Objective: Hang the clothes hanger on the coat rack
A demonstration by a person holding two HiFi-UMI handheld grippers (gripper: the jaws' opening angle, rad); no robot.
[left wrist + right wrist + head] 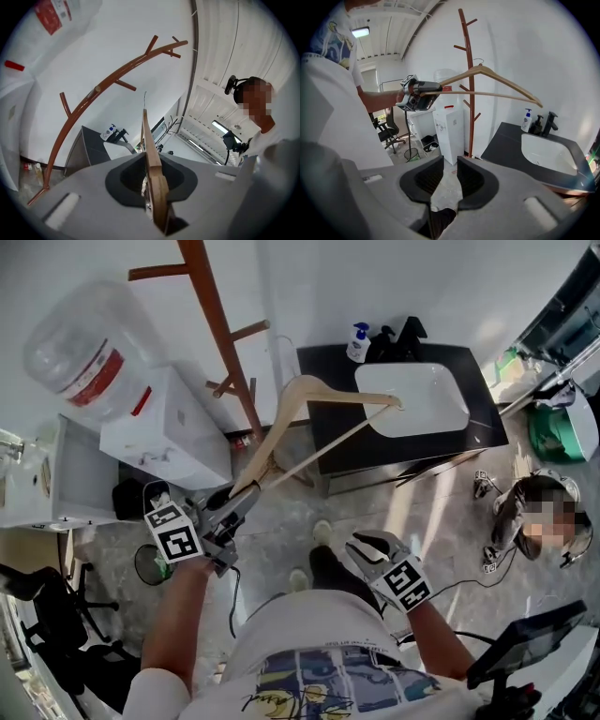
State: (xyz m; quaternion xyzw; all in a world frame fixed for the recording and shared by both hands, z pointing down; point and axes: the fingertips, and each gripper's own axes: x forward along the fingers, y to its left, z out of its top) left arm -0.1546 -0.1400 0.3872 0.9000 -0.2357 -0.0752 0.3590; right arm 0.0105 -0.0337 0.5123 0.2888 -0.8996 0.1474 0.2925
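Note:
My left gripper [236, 501] is shut on one end of a pale wooden clothes hanger [314, 395], which it holds raised and slanting up toward the coat rack [218, 329], a reddish-brown pole with short pegs. In the left gripper view the hanger [149, 140] runs edge-on between the jaws, and the coat rack [105, 82] arcs past on its left. The right gripper view shows the hanger [492, 75] in front of the coat rack [469, 93], its wire hook close to the pole. My right gripper [364, 545] hangs low near my body, open, with nothing between its fingers.
A white water dispenser [173, 432] with a clear bottle stands left of the rack. A dark counter [323, 367] with a white sink and a soap bottle [357, 341] is to the right. A person [539, 517] sits at the far right. An office chair [42, 615] is at the lower left.

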